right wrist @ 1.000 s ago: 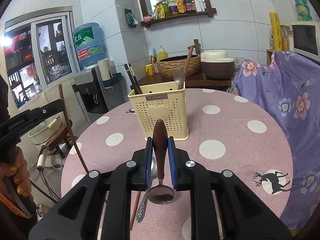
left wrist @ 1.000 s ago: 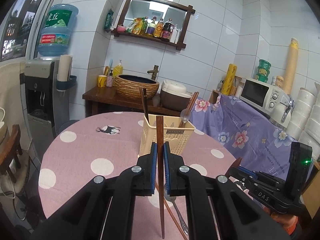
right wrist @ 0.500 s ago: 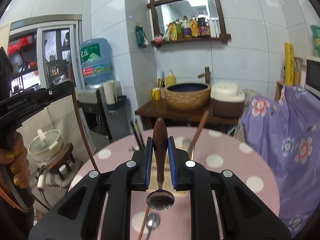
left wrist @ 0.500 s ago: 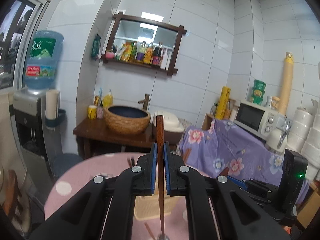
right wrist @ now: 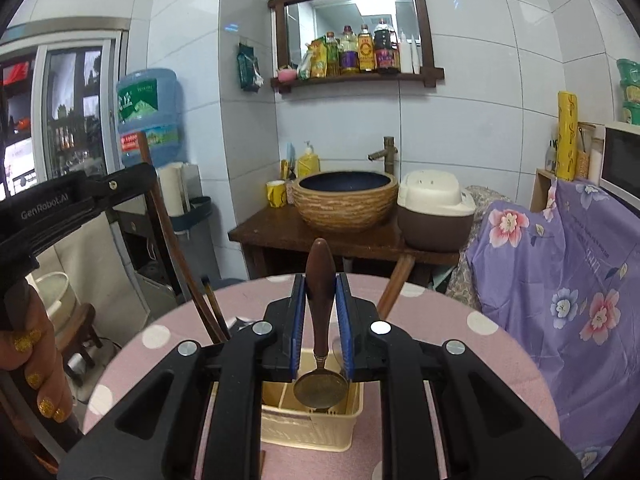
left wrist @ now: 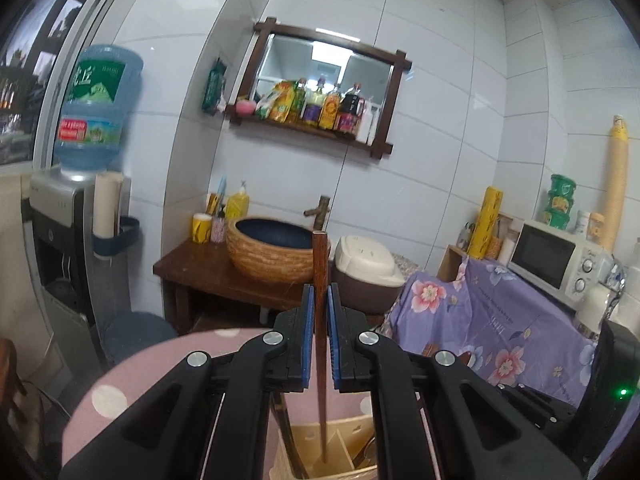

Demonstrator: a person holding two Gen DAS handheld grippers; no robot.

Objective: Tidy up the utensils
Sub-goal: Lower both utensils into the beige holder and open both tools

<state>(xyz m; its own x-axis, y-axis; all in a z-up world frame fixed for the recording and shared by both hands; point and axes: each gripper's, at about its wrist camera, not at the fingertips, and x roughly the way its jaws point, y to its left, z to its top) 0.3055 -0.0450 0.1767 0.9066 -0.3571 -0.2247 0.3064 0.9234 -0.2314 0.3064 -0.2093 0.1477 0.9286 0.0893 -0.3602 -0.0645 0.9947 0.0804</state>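
Observation:
My left gripper (left wrist: 319,300) is shut on a dark wooden chopstick (left wrist: 320,272) held upright; its lower tip hangs inside the cream utensil holder (left wrist: 344,450) below. My right gripper (right wrist: 321,292) is shut on the wooden handle of a spoon (right wrist: 320,280); its metal bowl (right wrist: 320,390) hangs over the same cream holder (right wrist: 312,426). In the right wrist view the left gripper's body and its chopstick (right wrist: 160,216) show at the left, with a person's hand (right wrist: 28,352) on the grip. More chopsticks (right wrist: 212,312) stand in the holder.
The holder stands on a round pink dotted table (right wrist: 460,340). Behind it a wooden stand carries a woven basin (right wrist: 346,200) and a rice cooker (right wrist: 436,208). A water dispenser (left wrist: 76,240) stands left; purple floral cloth (right wrist: 560,264) and a microwave (left wrist: 556,256) are right.
Both grippers have risen and moved forward over the holder, carrying the chopstick and the spoon. The holder has dropped from mid-frame to the bottom of both views.

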